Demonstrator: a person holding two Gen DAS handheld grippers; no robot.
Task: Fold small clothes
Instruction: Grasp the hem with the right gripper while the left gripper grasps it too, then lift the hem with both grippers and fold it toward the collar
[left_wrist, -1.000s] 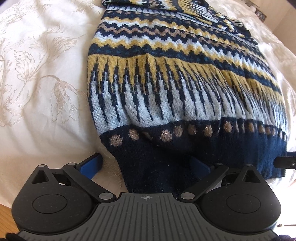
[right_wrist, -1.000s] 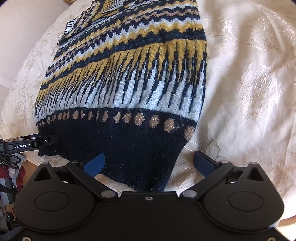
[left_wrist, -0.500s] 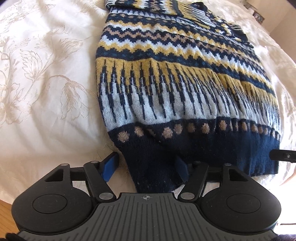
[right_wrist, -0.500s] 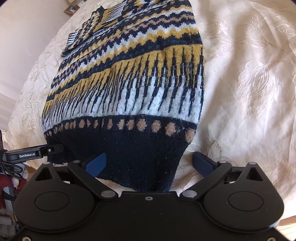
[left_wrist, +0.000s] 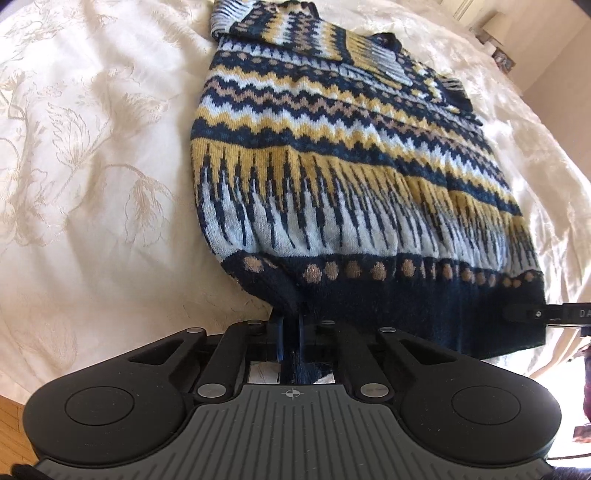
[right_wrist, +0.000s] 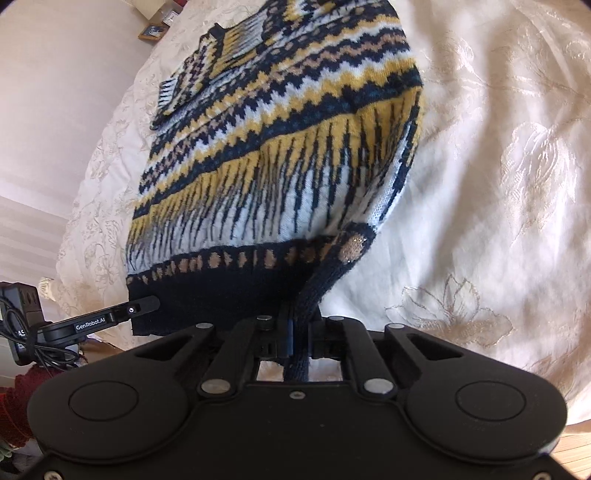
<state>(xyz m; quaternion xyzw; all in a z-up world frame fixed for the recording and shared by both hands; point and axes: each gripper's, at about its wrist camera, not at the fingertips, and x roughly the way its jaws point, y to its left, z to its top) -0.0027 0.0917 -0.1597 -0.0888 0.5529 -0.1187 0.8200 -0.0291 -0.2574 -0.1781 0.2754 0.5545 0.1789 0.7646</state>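
containers: none visible; nothing holds the garment except the two claws.
sweater (left_wrist: 332, 177): knit, navy with yellow, pale blue and tan zigzag bands, tan dots above a plain navy hem; lies lengthwise on the bedspread (left_wrist: 92, 166), hem end nearest the cameras.
left gripper (left_wrist: 290, 332): jaws pinched tight on the hem's left corner; knit bunched between the blue pads.
right gripper (right_wrist: 295, 332): jaws clamped on the hem's right corner; fabric pulled into a narrow ridge running into the claw.
hem state: both corners raised off the bedspread, hem stretched between them; far end of sweater flat.
edges: bedspread edge just behind both claws, wood floor (left_wrist: 11, 406) beyond it.
room: bare cream floral bedspread either side of the sweater.
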